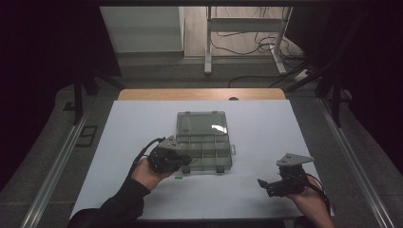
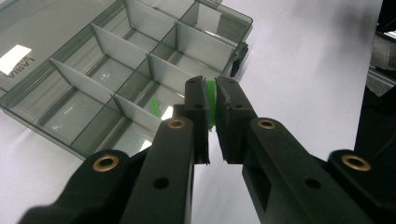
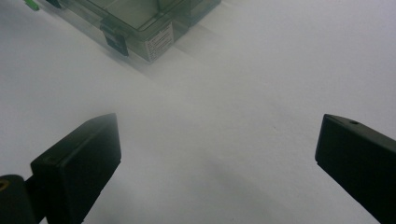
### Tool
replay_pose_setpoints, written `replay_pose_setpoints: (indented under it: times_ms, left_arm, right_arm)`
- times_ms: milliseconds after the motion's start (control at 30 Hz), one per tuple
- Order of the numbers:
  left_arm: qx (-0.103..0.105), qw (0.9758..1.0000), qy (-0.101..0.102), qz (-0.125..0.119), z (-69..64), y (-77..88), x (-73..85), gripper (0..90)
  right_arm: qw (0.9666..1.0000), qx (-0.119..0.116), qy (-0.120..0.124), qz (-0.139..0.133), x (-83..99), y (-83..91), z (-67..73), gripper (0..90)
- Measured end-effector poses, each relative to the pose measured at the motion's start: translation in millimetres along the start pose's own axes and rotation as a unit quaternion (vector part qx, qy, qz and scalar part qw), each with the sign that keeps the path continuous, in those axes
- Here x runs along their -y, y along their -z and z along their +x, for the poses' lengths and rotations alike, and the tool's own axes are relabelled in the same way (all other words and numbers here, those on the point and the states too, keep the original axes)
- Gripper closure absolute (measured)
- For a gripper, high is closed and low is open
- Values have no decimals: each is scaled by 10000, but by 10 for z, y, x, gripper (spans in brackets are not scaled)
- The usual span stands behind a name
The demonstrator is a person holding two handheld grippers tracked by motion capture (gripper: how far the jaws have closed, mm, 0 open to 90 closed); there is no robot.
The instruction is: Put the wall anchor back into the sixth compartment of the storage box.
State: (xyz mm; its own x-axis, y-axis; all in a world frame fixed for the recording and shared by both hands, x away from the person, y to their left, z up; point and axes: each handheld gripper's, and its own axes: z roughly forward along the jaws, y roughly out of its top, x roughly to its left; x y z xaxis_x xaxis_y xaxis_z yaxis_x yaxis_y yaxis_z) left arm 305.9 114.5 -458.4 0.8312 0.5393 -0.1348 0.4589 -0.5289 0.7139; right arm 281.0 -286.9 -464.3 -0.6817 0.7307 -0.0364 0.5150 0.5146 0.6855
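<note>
Above the open organizer box, we pinched a thin green piece in our left gripper, near-corner compartment just beyond; our right gripper gaped wide over bare worktop.

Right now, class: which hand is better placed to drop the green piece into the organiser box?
Left. The left gripper already pinches the green piece at the compartment box; the right gripper hangs open over bare table.
</note>
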Motion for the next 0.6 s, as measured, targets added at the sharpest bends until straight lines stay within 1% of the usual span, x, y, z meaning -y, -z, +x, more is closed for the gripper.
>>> replay_pose_setpoints:
  times_ms: [167,300,600]
  left_arm:
    - [-58,10000,16,-47,46,-19,-41,841]
    - [-63,9999,41,-75,78,-38,-65,842]
    - [-93,9999,25,-30,128,-156,-129,841]
  right_arm:
    - [10000,0,4,21,0,-5,2,1]
    - [10000,2,-1,29,-1,-9,5,0]
    - [10000,-11,5,41,1,-13,2,1]
